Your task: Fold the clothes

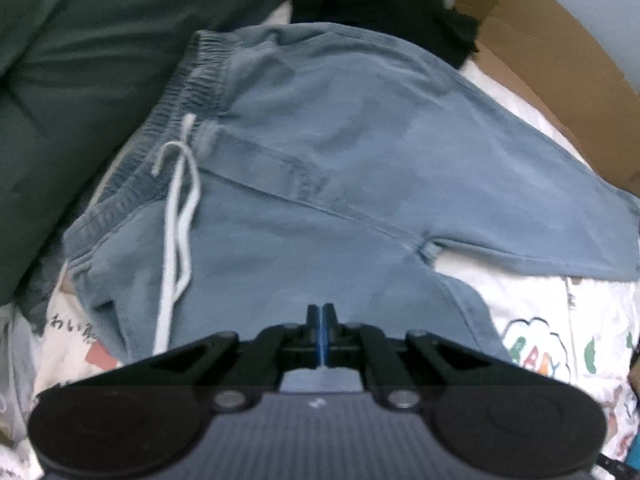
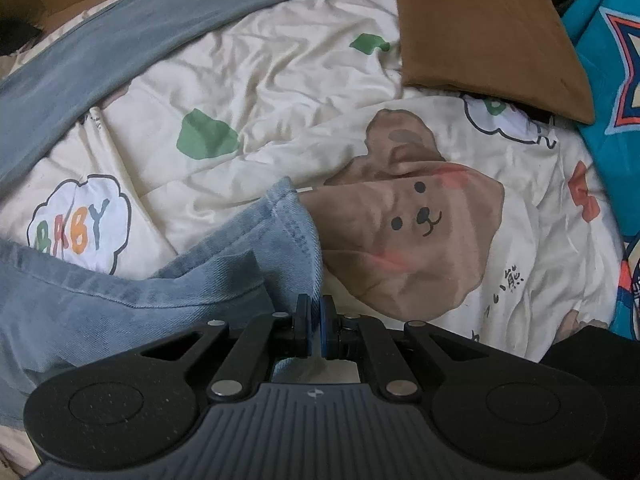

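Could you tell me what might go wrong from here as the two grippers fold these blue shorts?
1. The right gripper seems to pinch only the hem corner of the blue shorts; so thin a hold may slip mid-fold.
2. The loose white drawstring lies across the front and could end up bunched inside the fold.
3. The printed bedsheet beneath is rumpled, so either gripper may catch it along with the denim.

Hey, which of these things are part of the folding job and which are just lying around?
Job: blue denim pants, left gripper, right gripper, both shut on the pants.

Lying about: bear-print quilt, brown cushion, dark green fabric, black garment.
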